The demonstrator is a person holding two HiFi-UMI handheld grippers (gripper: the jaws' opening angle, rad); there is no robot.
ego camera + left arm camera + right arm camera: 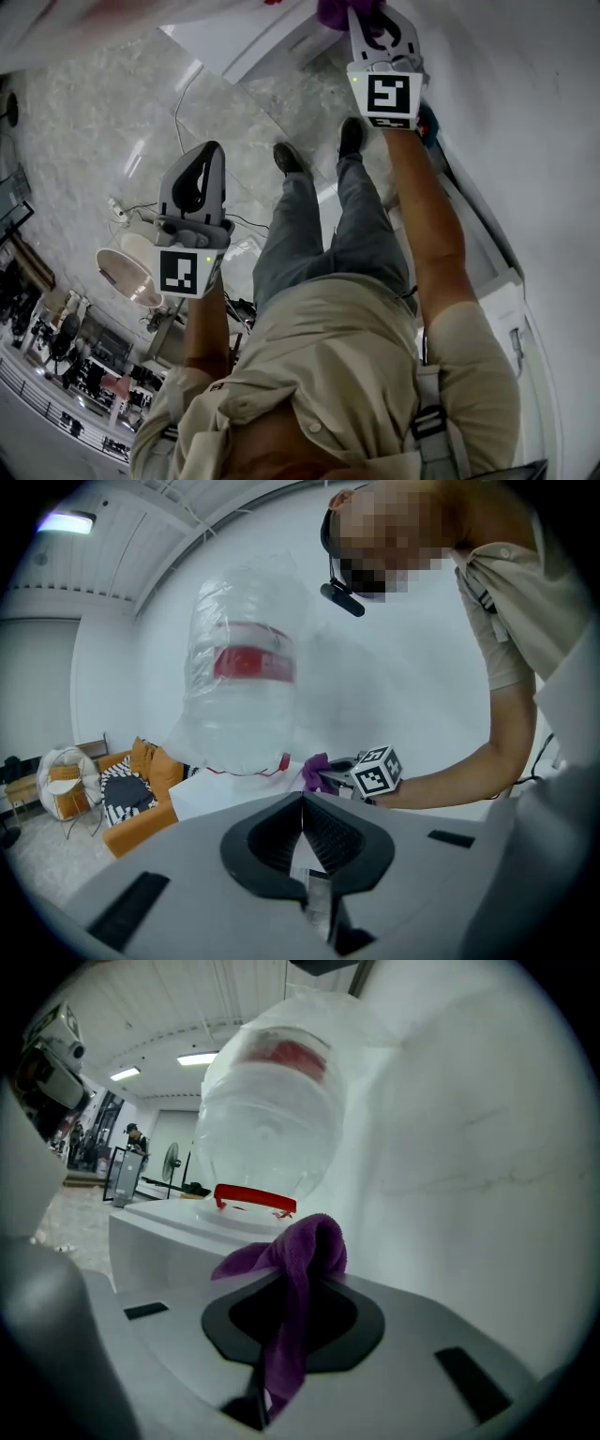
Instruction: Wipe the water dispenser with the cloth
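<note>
The white water dispenser [159, 1227] carries an upturned clear bottle [272, 1119] seated in a red collar [253, 1199]. My right gripper [314, 1277] is shut on a purple cloth [298, 1251], held just short of the dispenser's top, close to the collar. The head view has that gripper [364, 14] at the top with the cloth [337, 11] bunched at its tip against the dispenser [253, 37]. My left gripper [214, 155] hangs lower and to the left, shut on nothing. Its own view looks over its closed tips [302, 801] toward the bottle [244, 686] and the cloth [314, 769].
A white wall [469, 1147] runs close along the dispenser's right side. An orange sofa [131, 780] and a white wicker chair [61, 780] stand to the left. Cables and a power strip [122, 211] lie on the marble floor beside a round stand [131, 277].
</note>
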